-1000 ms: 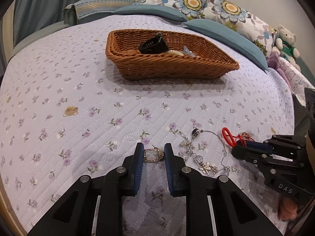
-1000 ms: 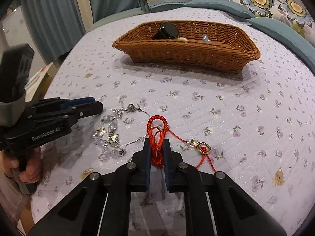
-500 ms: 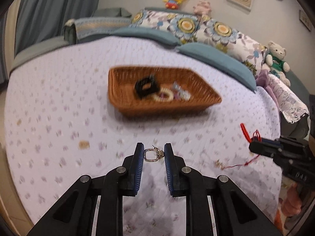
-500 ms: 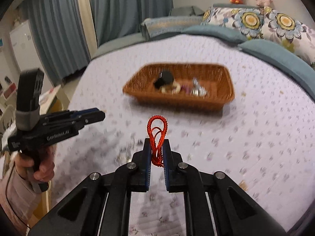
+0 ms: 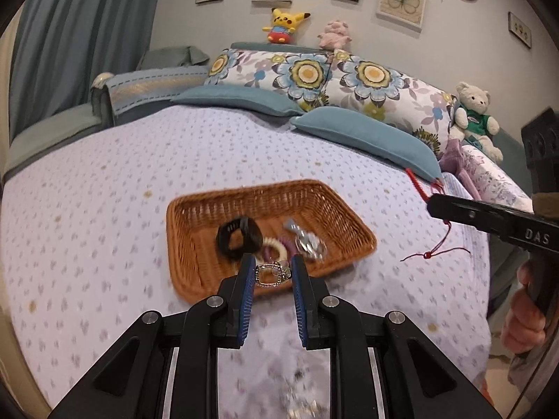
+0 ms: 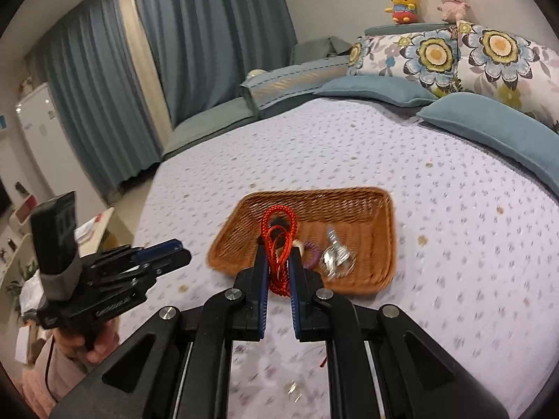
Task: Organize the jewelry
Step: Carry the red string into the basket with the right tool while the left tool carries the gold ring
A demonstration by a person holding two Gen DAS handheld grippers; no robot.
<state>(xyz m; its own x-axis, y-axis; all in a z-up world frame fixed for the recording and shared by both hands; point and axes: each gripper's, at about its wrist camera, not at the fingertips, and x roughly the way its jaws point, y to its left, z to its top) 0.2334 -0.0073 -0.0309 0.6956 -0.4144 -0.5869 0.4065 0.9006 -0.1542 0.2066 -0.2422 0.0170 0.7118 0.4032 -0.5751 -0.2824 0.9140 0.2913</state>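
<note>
My left gripper (image 5: pixel 269 274) is shut on a small square gold ring (image 5: pixel 268 275) and holds it in the air over the near edge of the wicker basket (image 5: pixel 188 269). My right gripper (image 6: pixel 278 268) is shut on a red cord necklace (image 6: pixel 277 241), lifted above the bed in front of the basket (image 6: pixel 384 272). The basket holds a black band (image 5: pixel 239 237), hair ties (image 5: pixel 276 246) and a silver piece (image 5: pixel 307 244). The right gripper shows in the left wrist view (image 5: pixel 433 206) with red cord trailing below it. The left gripper shows in the right wrist view (image 6: pixel 185 256).
The basket lies on a lilac floral bedspread (image 5: pixel 104 209). Blue and floral pillows (image 5: pixel 367 132) and a teddy bear (image 5: pixel 475 115) line the headboard side. A blurred silver chain (image 5: pixel 300 408) lies on the bed below my left gripper. Curtains (image 6: pixel 104 87) hang beyond the bed's left edge.
Both grippers have risen off the bedspread with their pieces and moved toward the basket. The silver chain stays behind on the bed.
</note>
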